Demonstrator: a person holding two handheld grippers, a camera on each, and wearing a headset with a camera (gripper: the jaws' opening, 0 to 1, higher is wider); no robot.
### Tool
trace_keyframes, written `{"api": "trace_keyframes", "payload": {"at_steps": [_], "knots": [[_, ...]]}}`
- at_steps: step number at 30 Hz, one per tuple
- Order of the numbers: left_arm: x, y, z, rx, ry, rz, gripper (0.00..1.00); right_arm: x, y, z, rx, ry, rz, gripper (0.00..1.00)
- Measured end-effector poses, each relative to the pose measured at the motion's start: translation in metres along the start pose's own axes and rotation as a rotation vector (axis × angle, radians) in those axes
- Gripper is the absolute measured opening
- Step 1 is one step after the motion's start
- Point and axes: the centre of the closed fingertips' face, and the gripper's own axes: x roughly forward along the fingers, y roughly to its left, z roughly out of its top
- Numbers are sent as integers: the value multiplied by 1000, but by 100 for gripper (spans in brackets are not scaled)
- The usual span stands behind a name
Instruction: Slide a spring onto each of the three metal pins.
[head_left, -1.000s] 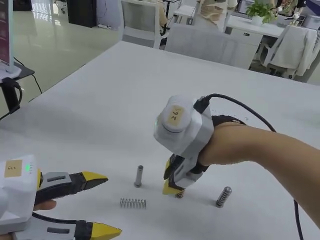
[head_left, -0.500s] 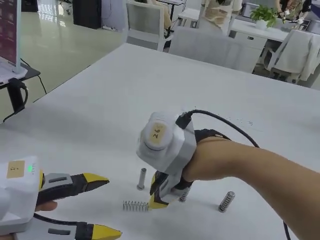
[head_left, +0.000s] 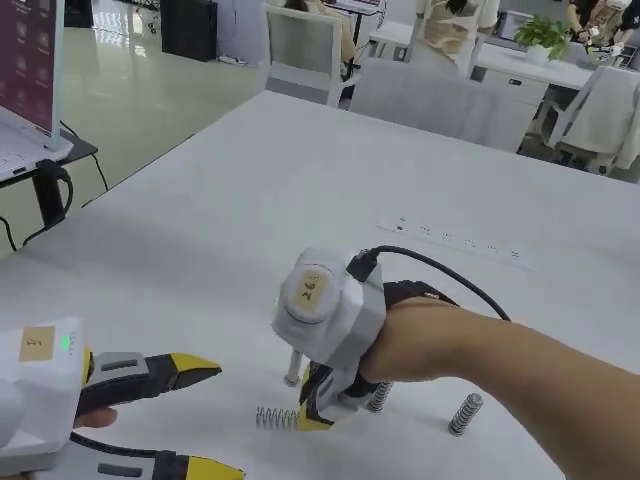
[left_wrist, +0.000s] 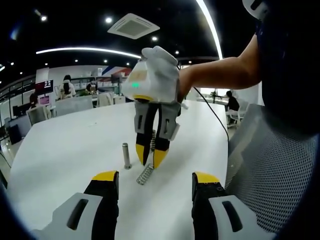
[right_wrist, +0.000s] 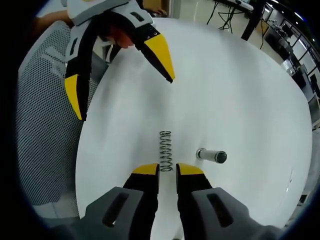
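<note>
A loose spring (head_left: 272, 417) (right_wrist: 165, 149) (left_wrist: 145, 174) lies flat on the white table (head_left: 300, 180). My right gripper (head_left: 315, 420) (right_wrist: 168, 170) points down at it, its jaws narrowly closed on the spring's near end. Just behind stands a bare metal pin (head_left: 292, 375) (left_wrist: 126, 155) (right_wrist: 212, 155). Two further pins, a middle one (head_left: 380, 397) and a right one (head_left: 465, 413), each wear a spring. My left gripper (head_left: 210, 420) (left_wrist: 155, 177) is open and holds nothing, hovering left of the spring; it also shows as the left gripper (right_wrist: 122, 95) in the right gripper view.
A row of sockets (head_left: 450, 240) is set into the table further back. Grey chairs (head_left: 430, 95) stand beyond the far edge, and a laptop stand (head_left: 30, 130) at the left. A mesh chair back (left_wrist: 270, 165) is close beside me.
My right gripper has moved left from the middle pin to the loose spring and closed on its end. The left gripper has barely moved; the head camera has shifted.
</note>
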Motion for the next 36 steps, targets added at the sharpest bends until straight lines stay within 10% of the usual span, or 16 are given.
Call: {"api": "trace_keyframes", "payload": {"at_steps": [15,36], "knots": [[3,-1,1,7,4,-3,53,5,4,-3,-19,4,-1,8],[17,-16,14,46,-11,-66,36,-49,43,6,-55,-61,46,8]]}}
